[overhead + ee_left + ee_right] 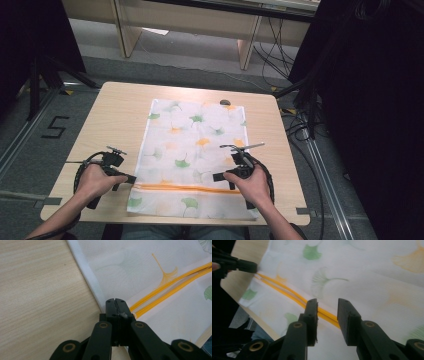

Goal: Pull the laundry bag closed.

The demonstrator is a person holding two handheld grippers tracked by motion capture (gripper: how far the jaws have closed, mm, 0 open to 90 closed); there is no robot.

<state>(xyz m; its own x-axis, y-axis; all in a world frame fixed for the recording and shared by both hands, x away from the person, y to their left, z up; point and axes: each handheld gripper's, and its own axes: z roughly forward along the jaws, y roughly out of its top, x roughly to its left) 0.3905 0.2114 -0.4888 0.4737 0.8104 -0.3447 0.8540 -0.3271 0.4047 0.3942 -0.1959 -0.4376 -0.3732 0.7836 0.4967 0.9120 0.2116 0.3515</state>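
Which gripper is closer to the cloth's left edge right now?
Left. The left gripper sits right at the white hem of the cloth, jaws closed by the orange stripe. The right gripper hangs open over the cloth farther along that stripe.

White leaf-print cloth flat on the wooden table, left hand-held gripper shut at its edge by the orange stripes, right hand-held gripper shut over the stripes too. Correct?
Not quite. The right hand-held gripper is open: the right gripper view shows a clear gap between its jaws above the orange double stripe. The rest holds: the white leaf-print cloth lies flat on the light wooden table, and the left hand-held gripper is shut at its edge.
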